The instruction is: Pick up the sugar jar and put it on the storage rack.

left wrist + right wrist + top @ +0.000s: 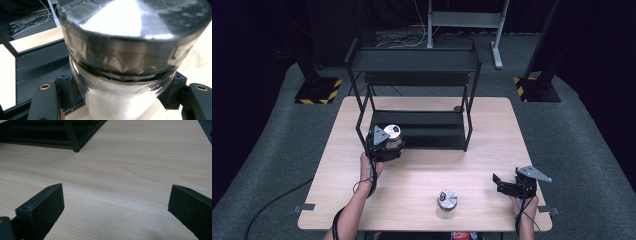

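L gripper (pixel 388 141) pinches a silver-lidded jar (pixel 125 50) round its body just under the lid, at the near-left corner of the black shelf rack (pixel 412 60), prob. so it stays upright while going onto the lower shelf. R gripper (pixel 507 186) rests w/ jaws spread, empty, at the table's (pixel 472 160) near-right edge. A 2nd jar (pixel 447 201) stands near-centre, apart from both.

We can read no text, label, brand or number on anything here
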A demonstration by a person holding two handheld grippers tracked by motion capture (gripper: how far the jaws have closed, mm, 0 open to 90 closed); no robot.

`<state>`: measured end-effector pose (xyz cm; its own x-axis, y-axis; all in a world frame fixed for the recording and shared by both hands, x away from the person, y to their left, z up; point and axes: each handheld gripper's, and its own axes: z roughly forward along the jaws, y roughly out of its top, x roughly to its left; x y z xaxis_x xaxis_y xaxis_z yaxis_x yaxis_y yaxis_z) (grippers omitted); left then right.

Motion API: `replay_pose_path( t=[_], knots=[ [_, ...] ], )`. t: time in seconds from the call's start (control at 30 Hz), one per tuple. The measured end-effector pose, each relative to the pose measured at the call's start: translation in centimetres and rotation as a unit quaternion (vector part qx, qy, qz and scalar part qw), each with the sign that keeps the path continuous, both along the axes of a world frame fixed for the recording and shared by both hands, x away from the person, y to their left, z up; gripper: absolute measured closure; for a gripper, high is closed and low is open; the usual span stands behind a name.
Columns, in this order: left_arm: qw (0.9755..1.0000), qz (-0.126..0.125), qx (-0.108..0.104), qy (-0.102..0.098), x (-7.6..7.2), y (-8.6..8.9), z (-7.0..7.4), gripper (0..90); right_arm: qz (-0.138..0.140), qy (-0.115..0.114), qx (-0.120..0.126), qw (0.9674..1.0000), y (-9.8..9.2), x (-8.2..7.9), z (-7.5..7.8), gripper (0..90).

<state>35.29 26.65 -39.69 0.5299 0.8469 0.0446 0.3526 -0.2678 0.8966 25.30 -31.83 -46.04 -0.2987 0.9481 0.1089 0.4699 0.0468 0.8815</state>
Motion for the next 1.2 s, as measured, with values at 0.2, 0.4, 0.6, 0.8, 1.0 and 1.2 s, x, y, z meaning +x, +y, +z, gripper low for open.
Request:
replay_pose_path(
  t=[0.2, 0.4, 0.6, 0.8, 1.0, 1.2],
  knots=[
    [1.0, 0.0, 0.003, -0.005, 0.1, 0.1, 0.6, 30.6, -0.001, -0.001, 0.0, 1.0, 0.0, 0.0, 0.0, 0.0],
    [0.9999, 0.002, 0.003, -0.01, 0.3, 0.2, 1.3, 30.6, -0.001, -0.001, 0.0, 1.0, 0.0, 0.0, 0.0, 0.0],
    [0.9999, 0.002, 0.003, -0.012, 0.5, 0.3, 1.9, 30.6, -0.001, 0.001, 0.0, 1.0, 0.0, 0.0, 0.0, 0.0],
    [0.9999, 0.0, 0.005, -0.012, 0.8, 0.3, 2.6, 30.6, 0.0, 0.001, 0.0, 1.0, 0.0, 0.0, 0.0, 0.0],
    [0.9999, -0.002, 0.006, -0.015, 1.1, 0.2, 3.3, 30.6, 0.0, 0.0, 0.002, 1.0, 0.0, 0.0, 0.0, 0.0],
    [0.9998, -0.004, 0.008, -0.016, 1.4, 0.3, 4.1, 30.5, 0.001, -0.001, 0.002, 1.0, -0.1, 0.0, 0.0, 0.0]
  ],
)
